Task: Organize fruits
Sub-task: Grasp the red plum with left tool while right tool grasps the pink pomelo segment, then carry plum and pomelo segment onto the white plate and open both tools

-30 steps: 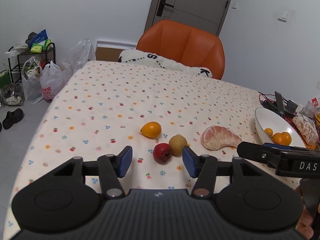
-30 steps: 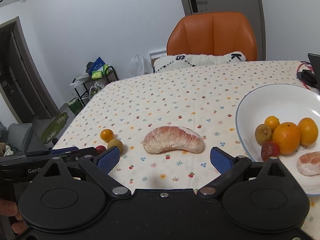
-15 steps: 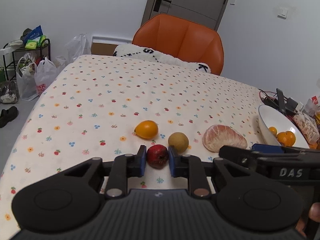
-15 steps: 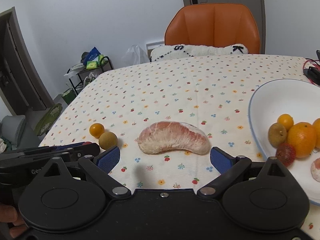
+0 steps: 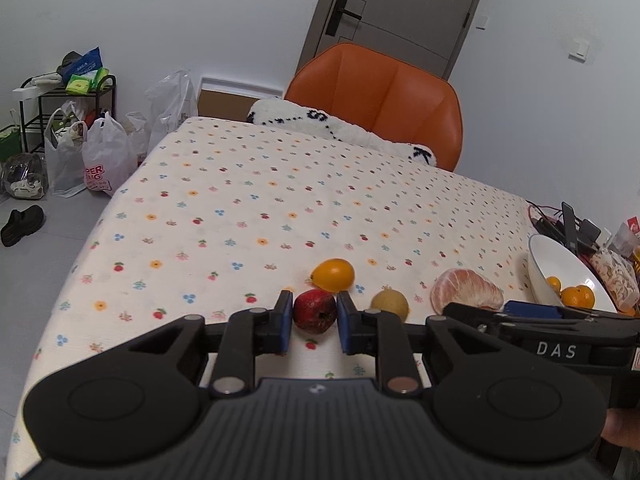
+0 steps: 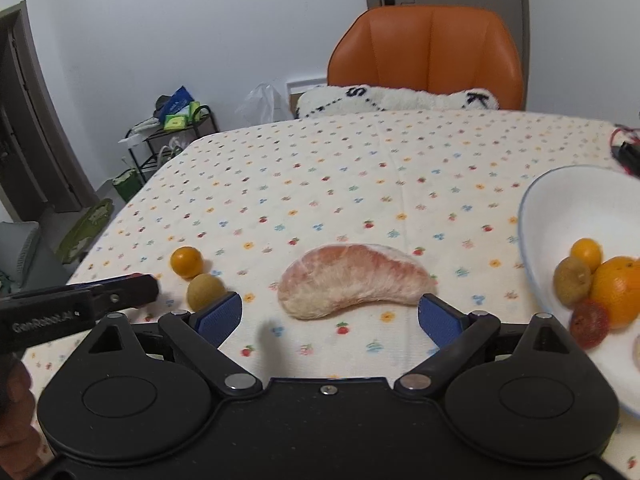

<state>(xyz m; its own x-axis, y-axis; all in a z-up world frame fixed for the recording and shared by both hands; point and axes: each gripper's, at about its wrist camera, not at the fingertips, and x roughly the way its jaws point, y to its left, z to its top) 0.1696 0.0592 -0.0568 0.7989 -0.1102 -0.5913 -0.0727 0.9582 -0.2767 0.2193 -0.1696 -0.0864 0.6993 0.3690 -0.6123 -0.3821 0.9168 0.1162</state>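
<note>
Left hand-held gripper [image 5: 311, 325]: blue pads clamped on the small, rough red fruit [image 5: 314, 310], near the tabletop [image 5: 248, 216] front edge. Half a second earlier the grip was the same; view now higher. Right hand-held gripper [image 6: 330, 315]: spread wide, empty, straddling the peeled, fibrous crescent pomelo segment [image 6: 352, 280]. A glossy white bowl [image 6: 560, 208] holds round fruits.

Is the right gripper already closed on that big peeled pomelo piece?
No, the right gripper has its jaws spread wide, and the pomelo segment lies untouched on the tablecloth ahead of them.
</note>
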